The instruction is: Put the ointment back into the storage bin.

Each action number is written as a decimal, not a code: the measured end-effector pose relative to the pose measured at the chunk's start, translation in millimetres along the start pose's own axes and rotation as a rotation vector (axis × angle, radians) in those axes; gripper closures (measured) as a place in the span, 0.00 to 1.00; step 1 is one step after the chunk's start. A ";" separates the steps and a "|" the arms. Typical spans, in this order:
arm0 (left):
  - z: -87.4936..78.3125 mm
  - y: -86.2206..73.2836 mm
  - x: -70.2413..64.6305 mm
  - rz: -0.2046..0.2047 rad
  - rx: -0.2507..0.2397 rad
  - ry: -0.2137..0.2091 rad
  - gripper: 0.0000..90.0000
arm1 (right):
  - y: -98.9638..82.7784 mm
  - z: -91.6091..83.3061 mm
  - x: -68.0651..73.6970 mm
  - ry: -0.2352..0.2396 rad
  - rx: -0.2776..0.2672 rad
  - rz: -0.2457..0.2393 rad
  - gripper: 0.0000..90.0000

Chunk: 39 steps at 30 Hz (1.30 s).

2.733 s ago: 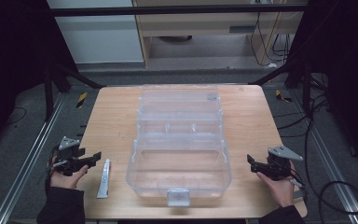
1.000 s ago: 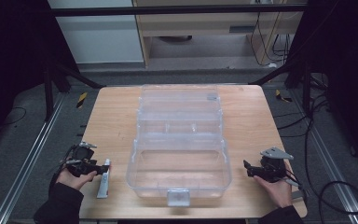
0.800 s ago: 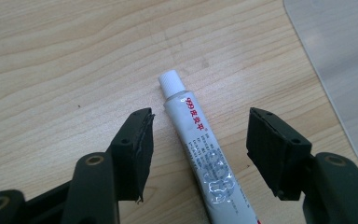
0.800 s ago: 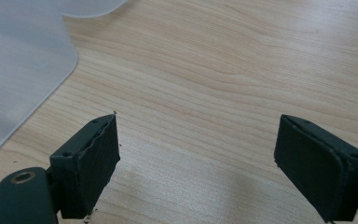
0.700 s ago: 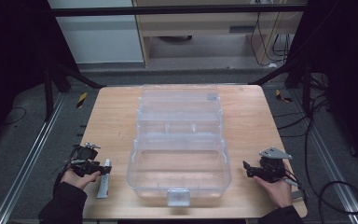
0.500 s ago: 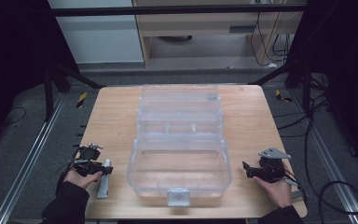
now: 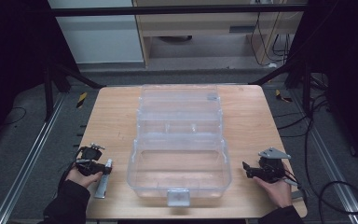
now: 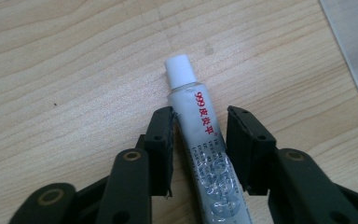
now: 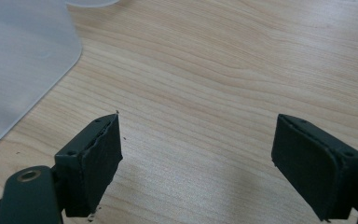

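From above, the left tool (image 7: 103, 166) has slid in from the desk's (image 7: 112, 116) left edge onto the tube (image 7: 103, 179) lying near-left of the clear box (image 7: 179, 154); the right tool (image 7: 251, 171) waits near-right. In the left gripper view, jaws narrowly straddle the tube (image 8: 205, 149), one touching, not clamped, so a pickup looks imminent. In the right gripper view, the jaws gape wide over bare wood.

Two black jaws of the right gripper (image 9: 196, 163) stick up from the bottom, one at 8 o'clock and one at 4 o'clock. They are far apart, with nothing between them. Under them is a light wooden table (image 9: 223, 74). At 10 o'clock sits the rounded corner of a clear plastic box (image 9: 18, 60).
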<state>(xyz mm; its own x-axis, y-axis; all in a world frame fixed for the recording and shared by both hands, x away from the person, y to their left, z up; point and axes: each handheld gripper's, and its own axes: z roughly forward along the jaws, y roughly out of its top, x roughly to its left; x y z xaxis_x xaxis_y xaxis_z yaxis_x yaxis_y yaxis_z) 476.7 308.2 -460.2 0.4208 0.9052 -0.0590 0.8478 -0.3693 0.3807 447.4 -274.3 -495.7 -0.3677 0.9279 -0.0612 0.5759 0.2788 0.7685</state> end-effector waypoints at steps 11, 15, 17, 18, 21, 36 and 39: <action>0.1 3.8 -0.2 0.034 0.023 -0.017 0.66 | -0.2 0.7 0.9 0.009 0.007 -0.002 0.18; 2.4 7.0 -2.2 0.052 0.043 -0.005 0.70 | -0.3 0.8 1.2 0.010 0.012 -0.003 0.18; 3.6 8.4 -2.3 0.055 0.053 -0.003 0.71 | -0.3 0.9 1.1 0.012 0.011 -0.005 0.18; 3.6 8.4 -2.3 0.055 0.053 -0.003 0.72 | -0.3 0.9 1.1 0.012 0.011 -0.005 0.18; 6.4 10.6 -1.8 0.065 0.074 -0.007 0.74 | -0.2 0.8 1.3 0.015 0.014 -0.003 0.19; 7.4 14.0 -4.0 0.177 0.110 -0.027 0.78 | -0.4 1.3 1.7 0.018 0.023 -0.003 0.19; 0.5 14.7 -3.0 0.199 0.093 -0.038 0.78 | -0.4 1.8 1.2 0.013 0.023 -0.008 0.19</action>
<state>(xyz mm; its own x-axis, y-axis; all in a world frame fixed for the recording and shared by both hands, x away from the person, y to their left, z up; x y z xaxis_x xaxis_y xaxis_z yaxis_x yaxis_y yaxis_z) 488.0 299.9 -454.8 0.5930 0.8047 -0.0267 0.7723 -0.5591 0.3016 448.0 -272.8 -497.2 -0.3821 0.9222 -0.0589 0.5893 0.2923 0.7532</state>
